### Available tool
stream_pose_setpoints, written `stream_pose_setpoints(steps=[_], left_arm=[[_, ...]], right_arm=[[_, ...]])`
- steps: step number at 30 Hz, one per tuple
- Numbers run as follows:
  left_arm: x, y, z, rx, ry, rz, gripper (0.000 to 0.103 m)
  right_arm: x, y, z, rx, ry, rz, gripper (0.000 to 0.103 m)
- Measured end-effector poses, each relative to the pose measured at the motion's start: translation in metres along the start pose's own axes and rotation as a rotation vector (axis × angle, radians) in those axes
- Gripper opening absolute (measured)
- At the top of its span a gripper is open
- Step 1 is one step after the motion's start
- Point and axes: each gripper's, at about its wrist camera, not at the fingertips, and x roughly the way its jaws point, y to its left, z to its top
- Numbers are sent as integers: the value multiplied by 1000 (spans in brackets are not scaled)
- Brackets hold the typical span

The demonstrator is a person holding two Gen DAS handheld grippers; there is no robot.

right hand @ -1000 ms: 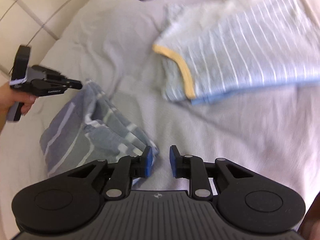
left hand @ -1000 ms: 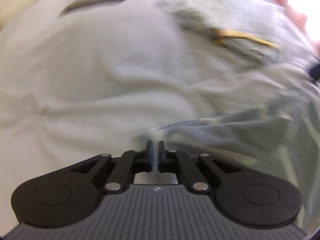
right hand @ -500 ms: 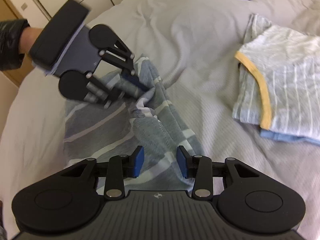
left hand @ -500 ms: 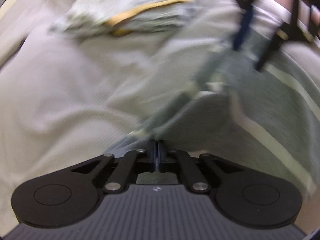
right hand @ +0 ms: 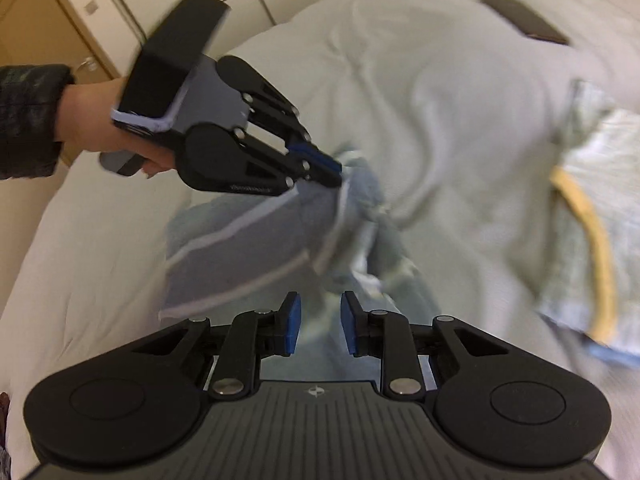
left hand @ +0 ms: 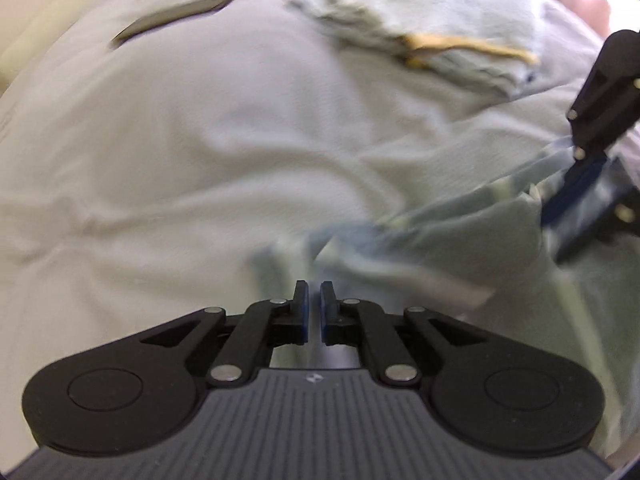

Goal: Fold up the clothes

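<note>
A grey garment with pale stripes (right hand: 248,252) lies crumpled on the bed; it also shows blurred as that garment (left hand: 460,240) in the left wrist view. My left gripper (right hand: 334,170) pinches its raised upper edge, the jaws a sliver apart and just opening; the same gripper (left hand: 314,286) shows only a narrow slit. My right gripper (right hand: 316,300) hangs over the garment's near end. Its jaws are closing, with cloth between them but no pad visibly pressing. From the left it appears as the right gripper (left hand: 580,200) at the garment's far edge.
A folded pale striped shirt with a yellow collar (right hand: 624,140) lies at the right, and a dark phone (right hand: 524,18) at the back of the bed cover (right hand: 440,120). A hand (right hand: 92,120) in a dark sleeve holds the left gripper. Cupboard doors (right hand: 40,12) stand behind.
My right gripper has swung left from the folded shirt to over the grey garment, its jaws widening then narrowing. The left gripper stays at the garment's upper edge.
</note>
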Motion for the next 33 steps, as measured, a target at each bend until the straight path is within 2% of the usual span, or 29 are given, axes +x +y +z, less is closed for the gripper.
stream_pose_setpoints(steps=[3, 4, 5, 7, 10, 13, 16, 19, 20, 21, 23, 25, 27, 28, 30, 33], left_arm=[[-13, 5, -13, -67, -6, 38, 5], [-18, 6, -17, -89, -10, 50, 5], [-23, 5, -20, -109, -19, 53, 5], [-36, -1, -26, -149, -44, 47, 5], [-45, -17, -35, -189, -55, 15, 5], [-38, -30, -49, -200, -18, 6, 5], [-26, -39, -66, -200, 31, 21, 5], [-22, -26, -89, -218, 58, 88, 6], [-23, -18, -97, -233, 67, 117, 6], [-27, -8, -106, -262, 79, 148, 8], [-38, 11, -126, -330, 102, 206, 15], [-53, 24, -143, -390, 116, 253, 15], [-74, 27, -156, -431, 106, 269, 15], [-84, 23, -160, -428, 97, 269, 15], [-99, 7, -161, -410, 71, 248, 15], [-103, -28, -154, -359, 38, 185, 15]], right_arm=[[28, -16, 6, 3, 9, -69, 18], [32, -25, 8, 27, 12, -104, 18], [31, -32, 10, 56, 10, -138, 22], [25, -43, 12, 101, -1, -181, 23], [5, -37, 10, 80, -36, -169, 23], [-3, -13, 8, 4, -43, -80, 23], [7, 9, 0, -68, -2, -11, 22], [27, 2, -8, -37, 46, -50, 20], [28, -4, -12, -14, 52, -68, 13], [29, -9, -16, 5, 58, -86, 2], [23, -16, -22, 7, 63, -117, 0], [15, -16, -28, 11, 70, -150, 2], [7, -13, -34, 22, 74, -190, 18], [2, -9, -37, 26, 74, -206, 20], [-6, 3, -40, 25, 64, -202, 28], [-17, 33, -45, 5, 50, -172, 29]])
